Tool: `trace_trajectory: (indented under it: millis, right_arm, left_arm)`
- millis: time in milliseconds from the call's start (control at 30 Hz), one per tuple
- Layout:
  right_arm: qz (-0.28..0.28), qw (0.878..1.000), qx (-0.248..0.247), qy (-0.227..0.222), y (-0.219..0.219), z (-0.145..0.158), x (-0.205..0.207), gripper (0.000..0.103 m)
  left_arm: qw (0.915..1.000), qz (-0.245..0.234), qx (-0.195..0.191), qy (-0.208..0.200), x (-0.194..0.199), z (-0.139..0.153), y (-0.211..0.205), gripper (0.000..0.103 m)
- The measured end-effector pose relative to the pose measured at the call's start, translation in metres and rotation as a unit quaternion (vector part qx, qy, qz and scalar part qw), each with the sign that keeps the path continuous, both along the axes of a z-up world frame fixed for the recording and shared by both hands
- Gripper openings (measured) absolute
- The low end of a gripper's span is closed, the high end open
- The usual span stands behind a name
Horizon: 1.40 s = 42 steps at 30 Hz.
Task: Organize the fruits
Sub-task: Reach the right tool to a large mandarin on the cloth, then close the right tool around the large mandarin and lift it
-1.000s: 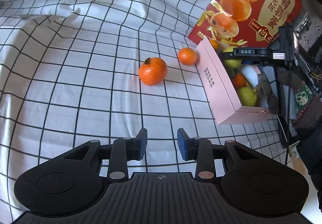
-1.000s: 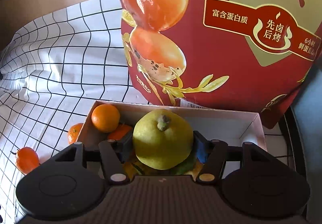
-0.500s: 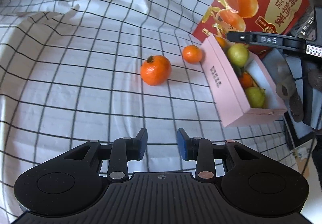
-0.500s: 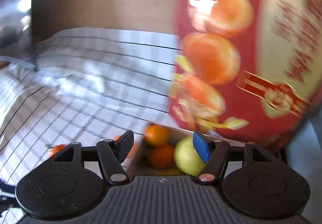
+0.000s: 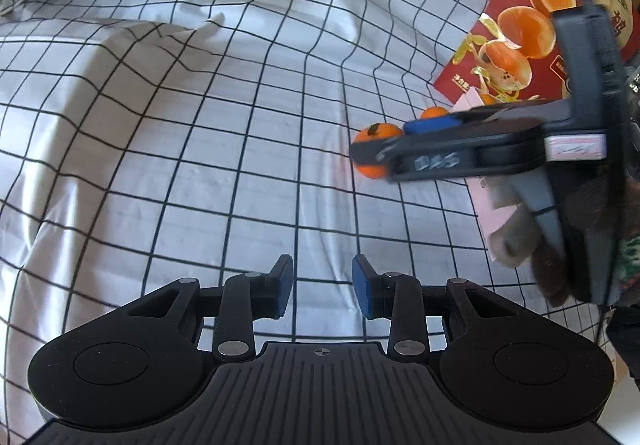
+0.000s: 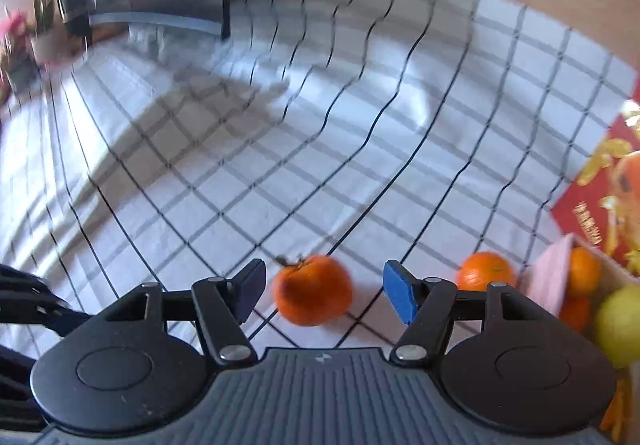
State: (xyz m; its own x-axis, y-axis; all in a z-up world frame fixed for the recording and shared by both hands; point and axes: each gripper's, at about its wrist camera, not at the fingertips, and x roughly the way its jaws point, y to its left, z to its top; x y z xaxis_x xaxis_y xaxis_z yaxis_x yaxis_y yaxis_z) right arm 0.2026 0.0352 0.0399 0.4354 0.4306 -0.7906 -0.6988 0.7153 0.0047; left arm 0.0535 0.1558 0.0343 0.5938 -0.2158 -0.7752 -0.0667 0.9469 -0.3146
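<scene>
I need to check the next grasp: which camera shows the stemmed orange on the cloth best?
The right wrist view: the stemmed orange sits whole, though blurred, between the open right gripper's fingers. In the left wrist view, that gripper largely hides it.

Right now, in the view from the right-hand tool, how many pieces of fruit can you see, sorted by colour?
Orange: 4 — a stemmed mandarin and a smaller mandarin on the checked cloth, plus two in the pink box.
Yellow-green: 1 — a pear in the box.
Total: 5 visible; others may be hidden.
</scene>
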Motion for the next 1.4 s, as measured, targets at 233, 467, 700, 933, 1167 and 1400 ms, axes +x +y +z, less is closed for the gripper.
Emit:
trace_trajectory:
  millis: [233,467,700,933,1167,1400]
  right_arm:
    - [0.010,0.999,-0.026,-0.024,0.003,-0.013,-0.019,0.057]
    - [0.007,1.000,0.006,-0.030,-0.027,0.000,-0.042,0.043]
    - [0.012,0.997,-0.004,-0.078,-0.036,0.007,-0.061,0.044]
    - [0.006,0.997,-0.008,-0.079,-0.019,-0.006,-0.056,0.059]
    - [-0.022,0.993,-0.050,-0.104,-0.009,-0.021,-0.046,0.062]
    - [-0.067,0.994,-0.036,-0.076,-0.025,-0.028,-0.034,0.062]
  left_arm:
    - [1.0000,-0.006,0.004,0.002,-0.001,0.001,-0.004,0.036]
    - [0.9994,-0.032,0.010,0.003,0.004,0.002,-0.019,0.036]
    - [0.9985,-0.049,0.024,0.002,0.004,0.004,-0.032,0.036]
    - [0.9982,-0.036,0.048,0.011,-0.006,0.002,-0.028,0.036]
    - [0.9986,-0.027,0.045,0.010,-0.011,0.003,-0.021,0.036]
    - [0.9985,-0.032,0.045,0.009,-0.008,0.003,-0.022,0.036]
